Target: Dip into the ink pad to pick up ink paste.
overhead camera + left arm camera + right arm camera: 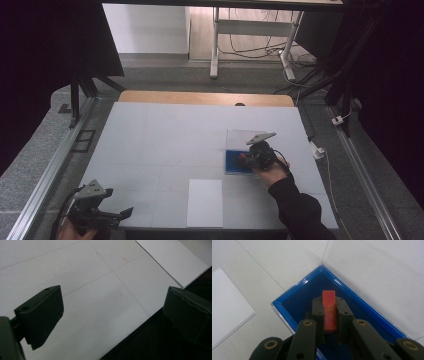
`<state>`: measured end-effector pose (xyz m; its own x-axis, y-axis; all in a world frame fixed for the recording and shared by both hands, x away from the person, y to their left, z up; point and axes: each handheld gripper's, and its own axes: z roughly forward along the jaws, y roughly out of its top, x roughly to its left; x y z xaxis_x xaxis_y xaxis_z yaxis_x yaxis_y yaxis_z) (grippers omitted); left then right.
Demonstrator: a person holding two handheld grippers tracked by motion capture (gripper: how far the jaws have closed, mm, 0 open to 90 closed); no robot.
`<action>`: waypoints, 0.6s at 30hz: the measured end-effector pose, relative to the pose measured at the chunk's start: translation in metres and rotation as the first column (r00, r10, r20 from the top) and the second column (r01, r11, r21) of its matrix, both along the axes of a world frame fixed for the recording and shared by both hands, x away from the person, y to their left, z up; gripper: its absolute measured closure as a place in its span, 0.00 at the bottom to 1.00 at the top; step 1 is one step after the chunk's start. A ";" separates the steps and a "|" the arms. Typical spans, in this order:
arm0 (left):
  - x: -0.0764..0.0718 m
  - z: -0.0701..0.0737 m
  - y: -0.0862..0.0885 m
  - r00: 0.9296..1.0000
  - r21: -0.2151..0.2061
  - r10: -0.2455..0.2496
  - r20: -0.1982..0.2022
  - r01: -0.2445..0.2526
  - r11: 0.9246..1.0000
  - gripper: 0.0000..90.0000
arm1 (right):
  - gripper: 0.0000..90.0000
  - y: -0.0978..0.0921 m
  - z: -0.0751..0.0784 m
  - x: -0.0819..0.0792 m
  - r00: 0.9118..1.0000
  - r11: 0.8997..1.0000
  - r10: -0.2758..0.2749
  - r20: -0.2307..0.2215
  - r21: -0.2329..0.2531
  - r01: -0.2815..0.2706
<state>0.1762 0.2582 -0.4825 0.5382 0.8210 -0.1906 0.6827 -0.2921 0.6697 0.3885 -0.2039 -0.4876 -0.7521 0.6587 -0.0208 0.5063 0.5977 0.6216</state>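
Note:
A flat blue box (233, 161) with a clear hinged lid (240, 137) lies open on the right half of the white table. My right gripper (248, 157) hovers over it, shut on a small red rectangular piece (329, 310) with gold markings, held just above the box's dark blue inside (312, 296). The blue box rim (294, 286) frames the piece. My left gripper (124, 214) rests at the table's front left corner, jaws wide apart with nothing between them. In the left gripper view the fingertips (42, 312) stand over bare table near the front edge.
A white sheet of paper (205, 202) lies at the front middle of the table, also seen as the paper (172, 258) and the paper (227, 307). Metal rails (50, 165) flank the table. A desk frame (250, 30) with cables stands beyond the far edge.

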 end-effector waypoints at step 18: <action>0.001 0.000 -0.001 1.000 0.009 0.007 -0.004 -0.007 1.000 0.04 | 0.89 0.004 0.003 -0.004 1.000 1.000 -0.002 0.031 -0.028 0.003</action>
<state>0.1767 0.2574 -0.4828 0.5320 0.8262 -0.1853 0.6872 -0.2935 0.6645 0.3847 -0.2002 -0.4851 -0.7490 0.6596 -0.0628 0.4884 0.6136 0.6204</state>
